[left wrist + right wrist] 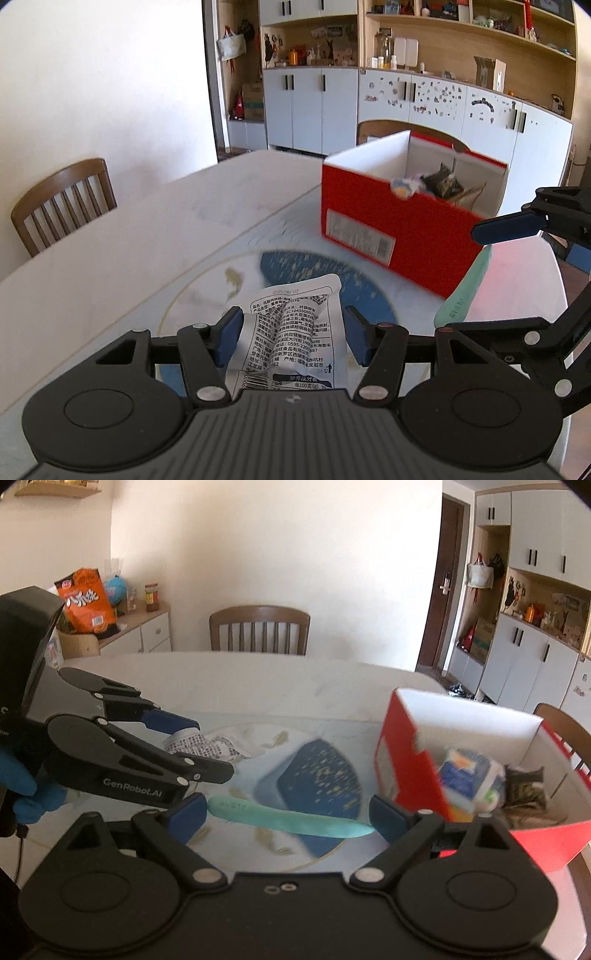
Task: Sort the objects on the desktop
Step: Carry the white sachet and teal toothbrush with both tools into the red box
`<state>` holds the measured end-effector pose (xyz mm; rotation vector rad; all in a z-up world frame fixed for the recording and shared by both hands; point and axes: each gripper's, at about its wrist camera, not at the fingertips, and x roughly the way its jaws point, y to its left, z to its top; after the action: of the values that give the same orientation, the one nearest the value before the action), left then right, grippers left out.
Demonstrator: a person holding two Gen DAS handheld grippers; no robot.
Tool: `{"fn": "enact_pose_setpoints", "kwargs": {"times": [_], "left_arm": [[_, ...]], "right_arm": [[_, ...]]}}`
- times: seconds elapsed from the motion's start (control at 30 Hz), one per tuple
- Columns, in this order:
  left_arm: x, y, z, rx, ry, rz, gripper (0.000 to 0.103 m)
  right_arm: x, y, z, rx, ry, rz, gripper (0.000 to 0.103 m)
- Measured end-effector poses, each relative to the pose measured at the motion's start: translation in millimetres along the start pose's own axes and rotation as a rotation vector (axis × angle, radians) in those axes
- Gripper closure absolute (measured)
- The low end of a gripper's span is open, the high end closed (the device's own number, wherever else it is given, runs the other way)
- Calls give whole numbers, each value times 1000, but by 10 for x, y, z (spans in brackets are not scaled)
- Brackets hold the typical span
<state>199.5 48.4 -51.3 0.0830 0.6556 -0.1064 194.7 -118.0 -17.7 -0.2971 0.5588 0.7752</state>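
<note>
Jaws on the left gripper [290, 338] are partly closed and squeeze a crinkled white snack packet [295, 332], which is held up above the surface [110, 251]. The right gripper [288, 818] has its jaws wide apart, with a long mint-green case [288, 818] lying crosswise between the blue pads; the pads seem to hold it by its two ends.

Some sorting looks done already. The red box [369, 218] sits toward the far right side of the surface, and a few things are inside it: a blue and white packet [467, 779] and something dark and striped [526, 794]. What is left, I think, is to drop the snack packet and the green case in.

Both grippers point forward and tilt down toward the surface. A hand in a blue glove [22, 786] holds the left one, side by side with the right one and just short of the red box.
</note>
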Motion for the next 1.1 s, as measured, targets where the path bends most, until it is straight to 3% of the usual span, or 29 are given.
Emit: {"fn": "enact_pose_setpoints", "kwargs": {"times": [0.53, 1.1], "left_arm": [[50, -455, 663, 5, -67, -6, 45], [569, -1066, 1248, 42, -78, -39, 45]], "right_arm": [[-243, -779, 185, 3, -63, -26, 8], [-179, -1619, 177, 17, -37, -38, 8]]}}
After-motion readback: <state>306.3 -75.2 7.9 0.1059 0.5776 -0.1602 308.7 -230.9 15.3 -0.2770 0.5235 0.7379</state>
